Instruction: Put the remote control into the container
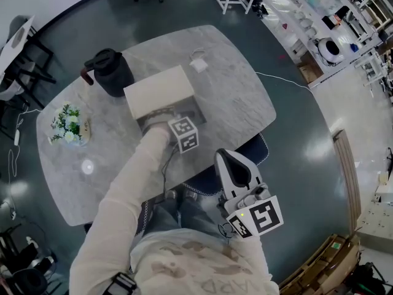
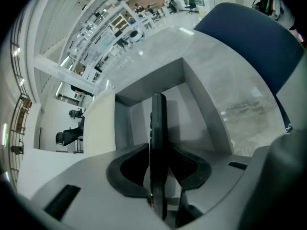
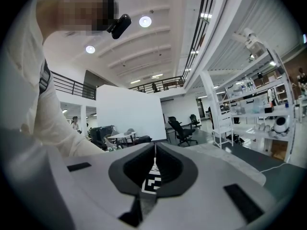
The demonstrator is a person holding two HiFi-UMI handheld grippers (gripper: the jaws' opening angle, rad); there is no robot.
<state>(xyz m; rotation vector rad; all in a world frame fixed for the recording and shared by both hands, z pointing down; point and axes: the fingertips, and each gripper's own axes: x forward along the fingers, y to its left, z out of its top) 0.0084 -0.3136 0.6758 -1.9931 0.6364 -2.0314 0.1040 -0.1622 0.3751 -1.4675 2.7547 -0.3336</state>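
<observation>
Remote control (image 2: 158,123) clamped edge-on in left gripper (image 2: 158,152), frame centre, aimed steeply down into open container (image 2: 199,102); thin profile judged to ease entry. Not yet released. Right gripper (image 3: 154,150) closed tight, empty, held clear at lower right of head view.

Cool, even overhead light fills the head view, with pale glare on the dark floor (image 1: 313,145) at three o'clock. Both gripper views bulge toward black corners. Ceiling lamps (image 3: 145,21) flare at twelve (right gripper view); the remote control (image 2: 157,123) blurs toward six.
</observation>
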